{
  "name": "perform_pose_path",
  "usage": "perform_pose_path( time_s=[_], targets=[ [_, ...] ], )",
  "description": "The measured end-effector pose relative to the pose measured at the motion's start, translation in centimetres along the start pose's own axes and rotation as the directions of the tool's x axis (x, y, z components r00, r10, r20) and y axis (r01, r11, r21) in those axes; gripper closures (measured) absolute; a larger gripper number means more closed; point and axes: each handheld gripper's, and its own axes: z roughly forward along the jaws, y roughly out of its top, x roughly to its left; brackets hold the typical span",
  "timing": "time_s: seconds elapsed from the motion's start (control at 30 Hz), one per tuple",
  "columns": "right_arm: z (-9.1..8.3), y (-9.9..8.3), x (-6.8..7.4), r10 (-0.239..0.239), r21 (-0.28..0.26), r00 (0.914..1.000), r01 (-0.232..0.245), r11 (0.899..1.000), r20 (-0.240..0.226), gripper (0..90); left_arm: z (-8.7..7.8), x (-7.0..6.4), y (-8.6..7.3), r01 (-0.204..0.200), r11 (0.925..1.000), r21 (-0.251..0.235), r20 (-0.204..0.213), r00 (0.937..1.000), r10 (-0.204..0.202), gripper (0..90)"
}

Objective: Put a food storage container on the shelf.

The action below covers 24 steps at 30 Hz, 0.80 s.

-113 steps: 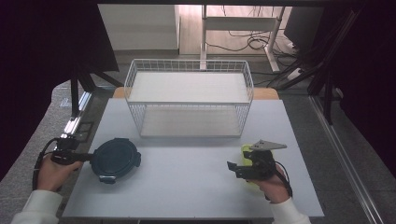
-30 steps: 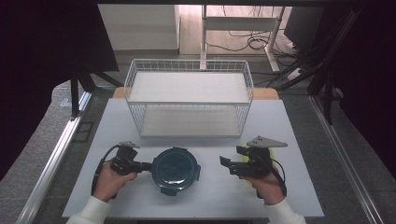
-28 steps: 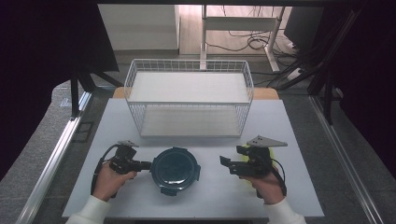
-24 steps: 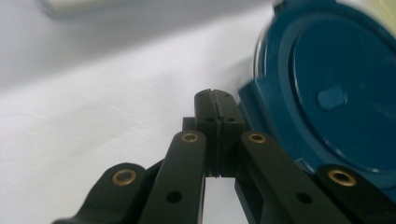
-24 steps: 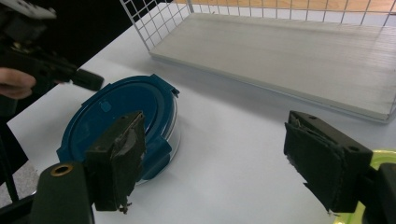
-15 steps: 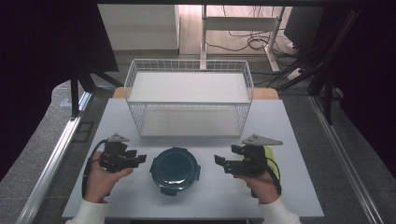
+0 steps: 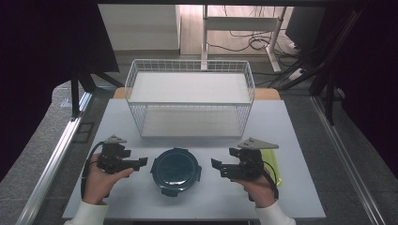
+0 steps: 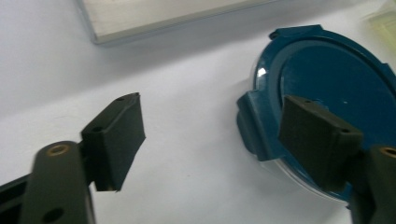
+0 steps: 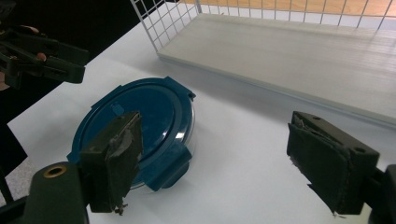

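This looks like a lab or test room set up for recording, not a home. A plain white desk (image 7: 291,140) stands on grey carpet floor (image 7: 42,154), hemmed in by black curtains (image 7: 51,42) on both sides. Metal rails (image 7: 56,154) run along the floor beside it. Behind the desk, loose cables (image 7: 244,44) lie on wooden flooring under the legs of another white table (image 7: 244,23).
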Motion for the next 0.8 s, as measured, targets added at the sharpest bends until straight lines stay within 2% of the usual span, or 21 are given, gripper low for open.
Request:
perform_pose_path(
  time_s=[0.17, 0.27, 0.33, 0.47, 0.67, 0.8],
  targets=[
    [0.4, -0.2, 0.6, -0.006, 0.011, 0.9997, 0.006, 1.0, -0.023, 17.3, -0.4, -0.5, -0.2, -0.006, 0.9999, -0.016, 0.009, 0.9999, 0.006, 20.8],
    [1.0, -0.1, 0.9, 0.001, 0.023, 0.9986, 0.0, 1.0, -0.052, 17.3, -0.6, -0.2, -0.3, 0.011, 0.9994, -0.034, 0.018, 0.9998, -0.011, 19.5],
    [1.4, -0.1, 1.1, 0.01, 0.032, 0.9981, -0.009, 0.999, -0.061, 17.2, -0.7, 0.1, -0.2, 0.034, 0.9985, -0.042, 0.045, 0.9984, -0.033, 18.2],
    [2.3, -0.3, 1.4, 0.029, 0.053, 0.9969, -0.025, 0.998, -0.074, 16.6, -0.6, 0.3, -0.1, 0.045, 0.9977, -0.05, 0.072, 0.9965, -0.042, 15.7],
    [4.1, -0.7, 1.9, 0.058, 0.094, 0.9954, -0.051, 0.994, -0.076, 14.5, 0.1, 0.6, 0.1, 0.074, 0.9959, -0.052, 0.136, 0.9884, -0.067, 11.3],
    [5.2, -1.1, 1.8, 0.1, 0.112, 0.9919, -0.091, 0.989, -0.078, 13.5, 0.6, 0.1, 0.2, 0.058, 0.9977, -0.035, 0.185, 0.9814, -0.051, 8.2]
  ],
)
